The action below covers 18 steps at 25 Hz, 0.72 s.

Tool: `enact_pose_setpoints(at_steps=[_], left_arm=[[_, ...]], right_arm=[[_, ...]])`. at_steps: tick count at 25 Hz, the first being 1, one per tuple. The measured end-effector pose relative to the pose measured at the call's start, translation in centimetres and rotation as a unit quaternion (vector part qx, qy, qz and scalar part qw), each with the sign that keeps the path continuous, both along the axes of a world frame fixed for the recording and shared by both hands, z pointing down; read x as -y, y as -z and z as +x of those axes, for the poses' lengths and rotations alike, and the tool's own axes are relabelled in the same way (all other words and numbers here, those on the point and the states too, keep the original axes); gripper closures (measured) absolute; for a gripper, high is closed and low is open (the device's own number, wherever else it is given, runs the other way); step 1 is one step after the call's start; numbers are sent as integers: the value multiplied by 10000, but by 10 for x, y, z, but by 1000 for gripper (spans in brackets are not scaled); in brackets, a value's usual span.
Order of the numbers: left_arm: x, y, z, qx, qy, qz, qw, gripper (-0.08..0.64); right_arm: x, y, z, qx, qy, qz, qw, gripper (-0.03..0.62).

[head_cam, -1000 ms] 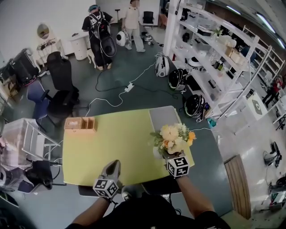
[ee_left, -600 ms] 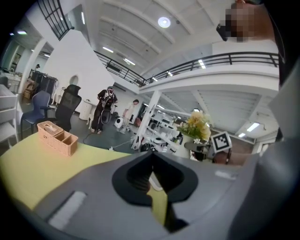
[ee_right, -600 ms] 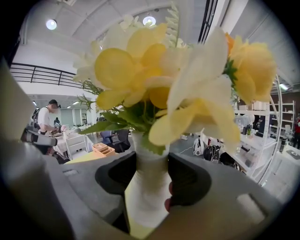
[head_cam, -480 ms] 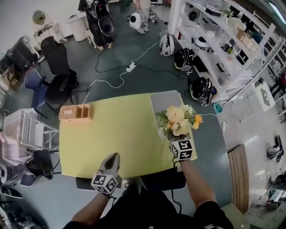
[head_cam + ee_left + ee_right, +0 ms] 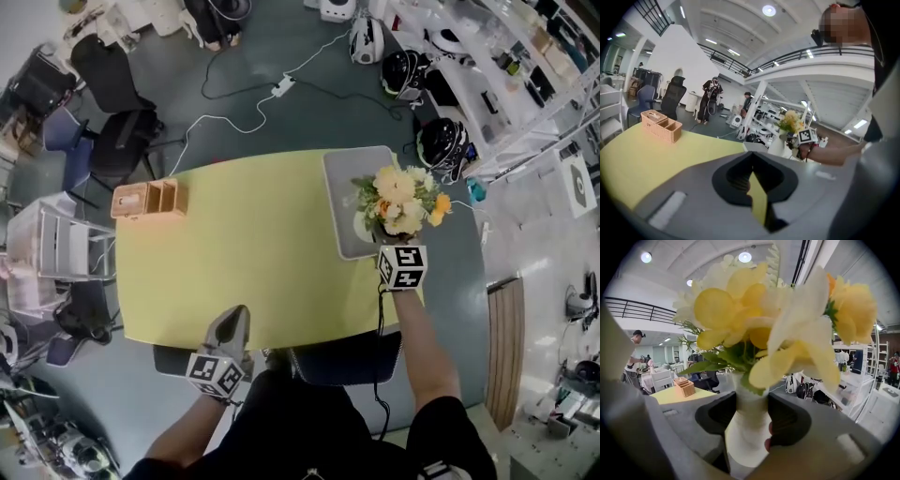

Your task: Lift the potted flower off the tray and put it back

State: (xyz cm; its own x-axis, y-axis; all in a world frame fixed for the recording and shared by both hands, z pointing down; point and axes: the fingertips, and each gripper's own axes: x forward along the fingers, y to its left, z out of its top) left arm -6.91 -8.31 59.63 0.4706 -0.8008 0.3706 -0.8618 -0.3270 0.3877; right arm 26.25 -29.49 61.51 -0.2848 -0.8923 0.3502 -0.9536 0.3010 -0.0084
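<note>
The potted flower (image 5: 398,199), yellow and cream blooms in a white vase (image 5: 747,427), is held by my right gripper (image 5: 380,234), whose jaws are shut on the vase's narrow body. It hangs over the right part of the grey tray (image 5: 339,187), which lies on the yellow table's far right. I cannot tell whether the vase touches the tray. My left gripper (image 5: 232,328) is at the table's near edge, shut and empty. From the left gripper view the flower (image 5: 791,122) shows far to the right.
A wicker box (image 5: 148,199) stands at the yellow table's (image 5: 244,253) far left corner. A dark chair (image 5: 342,361) is tucked under the near edge. Office chairs, a cable on the floor and white shelving (image 5: 506,75) surround the table.
My right gripper has carried the flower away from me and to the right, from the bare table to above the tray. The left gripper has stayed near the front edge.
</note>
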Motion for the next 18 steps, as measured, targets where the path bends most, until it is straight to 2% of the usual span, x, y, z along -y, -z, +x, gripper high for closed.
enact_pose_setpoints(at_steps=[8, 18], left_arm=[[-8, -40, -9, 165, 302, -441, 9984, 552], [-18, -68, -17, 245, 526, -707, 9958, 552]], right_arm=[[61, -44, 29, -45, -137, 77, 9999, 376], [97, -87, 42, -30, -250, 124, 9996, 376]])
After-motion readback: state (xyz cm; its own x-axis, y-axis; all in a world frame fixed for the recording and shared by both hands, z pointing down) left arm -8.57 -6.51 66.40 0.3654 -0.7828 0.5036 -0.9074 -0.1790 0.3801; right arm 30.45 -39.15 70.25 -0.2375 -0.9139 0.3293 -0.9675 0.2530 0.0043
